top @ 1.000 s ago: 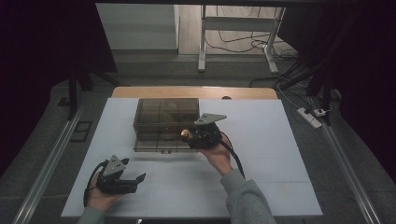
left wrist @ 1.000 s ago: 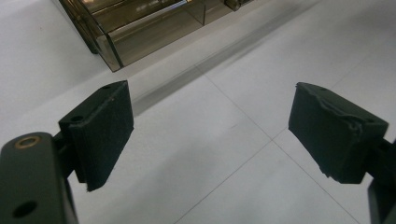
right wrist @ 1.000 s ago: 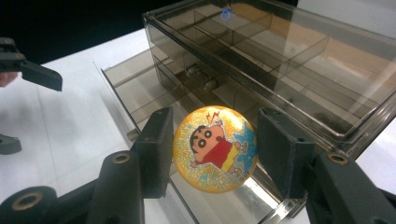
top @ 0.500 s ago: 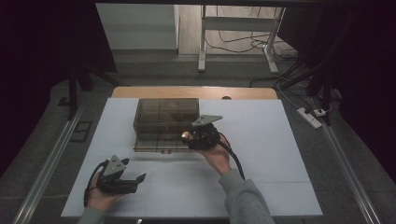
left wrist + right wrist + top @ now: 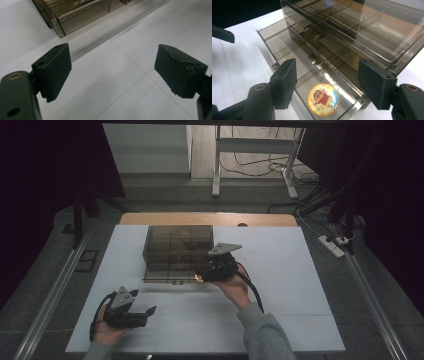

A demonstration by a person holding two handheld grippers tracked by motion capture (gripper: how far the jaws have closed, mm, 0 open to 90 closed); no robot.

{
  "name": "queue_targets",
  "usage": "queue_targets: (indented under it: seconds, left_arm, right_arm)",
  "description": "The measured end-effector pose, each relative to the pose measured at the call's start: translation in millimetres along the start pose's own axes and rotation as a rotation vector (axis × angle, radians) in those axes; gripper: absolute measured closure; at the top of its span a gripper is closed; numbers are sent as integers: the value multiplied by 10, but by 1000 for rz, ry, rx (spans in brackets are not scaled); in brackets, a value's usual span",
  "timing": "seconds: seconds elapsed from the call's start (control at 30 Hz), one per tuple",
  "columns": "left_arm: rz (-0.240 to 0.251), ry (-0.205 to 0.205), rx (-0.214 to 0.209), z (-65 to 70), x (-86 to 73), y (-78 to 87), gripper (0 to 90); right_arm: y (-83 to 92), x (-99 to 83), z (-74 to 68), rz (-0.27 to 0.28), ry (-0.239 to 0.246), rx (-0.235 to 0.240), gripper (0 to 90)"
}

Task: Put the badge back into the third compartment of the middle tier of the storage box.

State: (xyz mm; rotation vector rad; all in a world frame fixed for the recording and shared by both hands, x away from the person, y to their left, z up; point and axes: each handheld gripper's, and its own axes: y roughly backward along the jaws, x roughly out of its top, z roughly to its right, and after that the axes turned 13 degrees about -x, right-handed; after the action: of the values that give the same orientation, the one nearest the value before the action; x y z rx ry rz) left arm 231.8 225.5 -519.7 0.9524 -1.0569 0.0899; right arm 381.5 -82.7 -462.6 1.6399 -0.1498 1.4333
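1. The round cartoon badge (image 5: 323, 99) lies flat in the near corner compartment of the pulled-out bottom drawer (image 5: 287, 53). It sits at about six o'clock from the smoky clear organizer box (image 5: 177, 247) on the white table (image 5: 300, 285).

2. My right gripper (image 5: 327, 85) hovers over that corner. Its jaws have just been opening. The badge shows in the gap between the pads, just below them, and neither pad touches it. It is let go.

3. By my reading, the placing is done: the badge rests on the drawer floor, free of my tool. What looks left is to draw the right gripper back and push the drawer shut, since it stands pulled out toward me.

4. From above, my right gripper (image 5: 216, 268) sits at the drawer's front right corner, at about five o'clock from the box.

5. My left gripper (image 5: 131, 312) rests on the table at about seven o'clock from the box, well apart. Its jaws stand wide with only bare table between the pads (image 5: 53, 71).
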Motion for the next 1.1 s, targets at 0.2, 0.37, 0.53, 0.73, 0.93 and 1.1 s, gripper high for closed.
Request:
queue_targets:
  seconds: [0.2,0.37,0.53,0.73,0.93,1.1]
  left_arm:
    - [1,-1,0,2,0,1,147]
    - [1,1,1,-2,-1,2,147]
    - [1,2,2,-2,-1,2,147]
    - [2,0,4,1,-2,3,147]
    - [1,2,5,1,-4,0,147]
    - [3,3,6,2,-4,5,147]
  right_arm:
    - [34,-13,30,-1,8,-4,298]
    - [74,-34,66,-1,22,-6,293]
    - [112,-85,107,-5,17,-7,288]
    - [192,-166,171,-5,8,-13,284]
    - [307,-257,238,6,-4,-23,283]
    - [392,-324,265,6,5,-30,271]
